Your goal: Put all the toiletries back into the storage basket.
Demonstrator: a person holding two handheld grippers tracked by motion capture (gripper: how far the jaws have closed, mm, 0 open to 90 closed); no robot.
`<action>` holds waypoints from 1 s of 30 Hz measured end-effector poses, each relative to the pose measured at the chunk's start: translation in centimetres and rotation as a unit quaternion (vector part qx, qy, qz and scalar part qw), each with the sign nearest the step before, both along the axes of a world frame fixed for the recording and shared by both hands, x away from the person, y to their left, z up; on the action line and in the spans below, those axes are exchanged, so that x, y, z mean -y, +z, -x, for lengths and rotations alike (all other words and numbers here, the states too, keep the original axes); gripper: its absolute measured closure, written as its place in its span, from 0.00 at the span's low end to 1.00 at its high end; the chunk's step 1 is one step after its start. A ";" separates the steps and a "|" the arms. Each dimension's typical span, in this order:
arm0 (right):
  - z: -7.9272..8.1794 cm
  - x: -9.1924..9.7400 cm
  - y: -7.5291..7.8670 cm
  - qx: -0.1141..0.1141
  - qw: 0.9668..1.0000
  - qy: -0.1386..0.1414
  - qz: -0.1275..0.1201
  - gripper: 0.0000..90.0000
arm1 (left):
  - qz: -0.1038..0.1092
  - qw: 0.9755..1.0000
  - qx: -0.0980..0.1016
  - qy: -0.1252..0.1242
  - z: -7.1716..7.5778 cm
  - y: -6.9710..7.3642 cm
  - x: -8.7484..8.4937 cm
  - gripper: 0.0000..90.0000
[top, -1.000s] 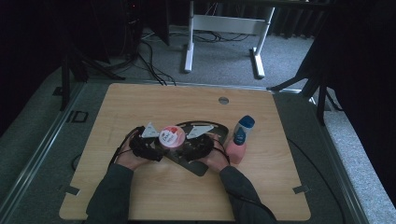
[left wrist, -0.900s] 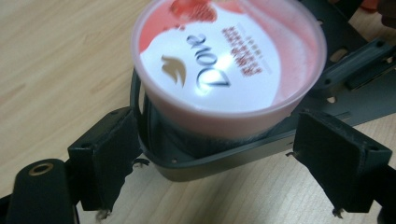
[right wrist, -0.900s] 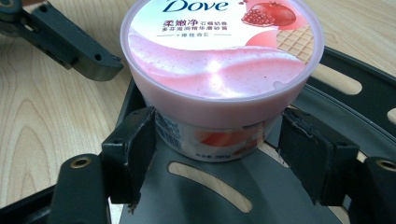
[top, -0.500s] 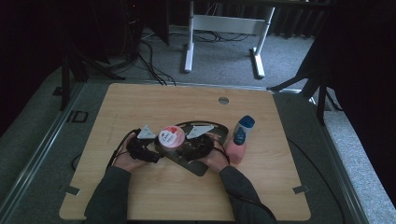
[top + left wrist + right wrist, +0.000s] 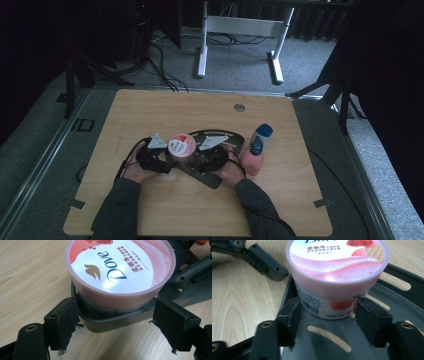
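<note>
Both tools barely shifted: right tool jaws just closing, now pinching Dove tub base on black tray, left tool jaws closing slightly, spread around tray edge.

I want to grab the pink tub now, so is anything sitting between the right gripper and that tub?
Nothing visible does. The right gripper already has its jaws at either side of the pink tub, low on its body; they have just been closing around it on the dark tray.

Grey carpet surrounds the wooden table; white desk legs behind.
</note>
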State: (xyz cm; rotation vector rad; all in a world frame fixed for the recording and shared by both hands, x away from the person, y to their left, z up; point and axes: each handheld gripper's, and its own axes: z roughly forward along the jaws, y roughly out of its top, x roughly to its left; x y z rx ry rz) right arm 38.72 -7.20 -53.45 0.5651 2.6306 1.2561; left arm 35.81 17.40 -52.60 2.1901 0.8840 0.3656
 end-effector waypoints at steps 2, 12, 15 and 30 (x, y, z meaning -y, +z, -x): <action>0.3 0.3 0.0 0.002 1.000 0.001 0.003 0.48 | -0.002 1.000 -0.002 0.001 0.1 -0.1 -0.1 0.23; 1.7 2.1 -0.2 0.010 1.000 -0.026 0.015 0.67 | 0.006 1.000 0.006 0.009 0.2 -0.1 -0.4 0.32; 2.1 2.7 -0.3 0.008 0.999 -0.037 0.025 0.74 | 0.010 1.000 0.007 0.012 0.5 -0.1 -0.7 0.35; 3.4 5.1 -1.0 0.004 0.996 -0.081 0.045 1.00 | 0.025 0.999 0.009 0.020 1.2 -0.4 -1.3 0.54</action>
